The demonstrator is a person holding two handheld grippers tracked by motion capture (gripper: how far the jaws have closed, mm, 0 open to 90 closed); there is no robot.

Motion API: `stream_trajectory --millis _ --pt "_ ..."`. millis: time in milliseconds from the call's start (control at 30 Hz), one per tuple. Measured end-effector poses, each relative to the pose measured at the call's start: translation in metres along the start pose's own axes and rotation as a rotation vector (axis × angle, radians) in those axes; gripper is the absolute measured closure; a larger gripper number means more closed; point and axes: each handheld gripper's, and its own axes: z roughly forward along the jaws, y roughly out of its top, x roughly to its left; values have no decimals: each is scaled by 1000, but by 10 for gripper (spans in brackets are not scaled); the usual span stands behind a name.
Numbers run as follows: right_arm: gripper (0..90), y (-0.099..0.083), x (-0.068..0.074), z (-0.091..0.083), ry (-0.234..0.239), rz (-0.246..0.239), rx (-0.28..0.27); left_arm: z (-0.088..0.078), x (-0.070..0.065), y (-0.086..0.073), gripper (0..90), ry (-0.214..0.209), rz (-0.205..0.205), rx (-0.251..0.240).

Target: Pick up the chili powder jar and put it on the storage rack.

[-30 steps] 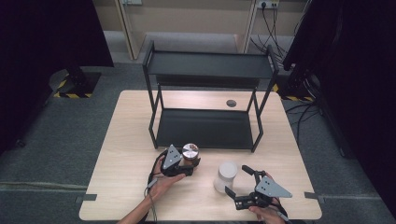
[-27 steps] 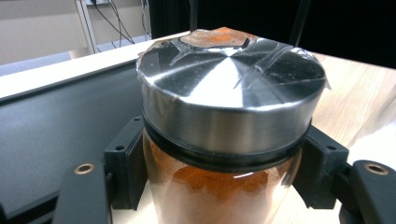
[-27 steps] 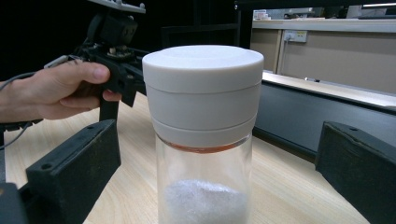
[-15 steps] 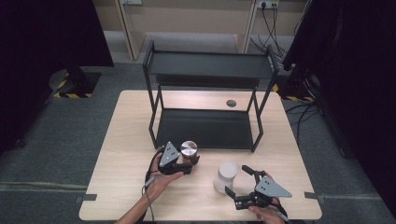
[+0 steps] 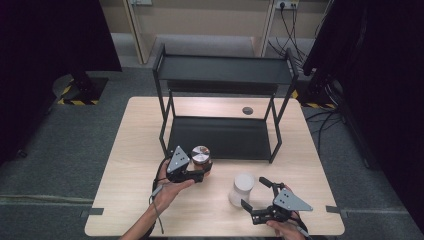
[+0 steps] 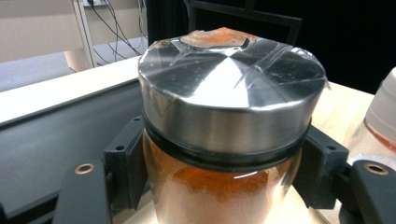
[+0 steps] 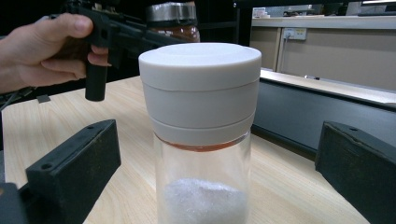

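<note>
A glass jar (image 5: 201, 155) with a silver lid and orange powder (image 6: 219, 182) inside is clamped in my left gripper (image 5: 196, 172), whose jaws press its sides just under the lid (image 6: 233, 84). It hangs in front of the black rack's lower shelf (image 5: 220, 137). A second glass jar (image 5: 241, 189) with a white lid (image 7: 201, 79) and white grains stands on the table. My right gripper (image 5: 252, 192) is open, one jaw at each side of that jar and neither touching it. The right gripper view also catches the silver-lidded jar (image 7: 173, 18) farther off.
A black two-level metal rack (image 5: 222, 70) stands at the middle back of the light wooden table (image 5: 125, 200). A small dark round disc (image 5: 247, 110) lies on the table behind it. Cables run along the floor at the back right.
My left gripper has carried the silver-lidded jar slightly forward toward the rack. The right gripper and the white-lidded jar have stayed put.
</note>
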Motion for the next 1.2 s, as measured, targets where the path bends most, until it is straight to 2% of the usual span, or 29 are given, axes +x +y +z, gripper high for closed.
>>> stream_trajectory --millis 567,1200 --pt "3 0 1 1 2 4 1 -10 5 20 305 0 -1 -15" --pt "4 0 0 2 2 8 5 -18 18 64 306 -9 -6 -23"
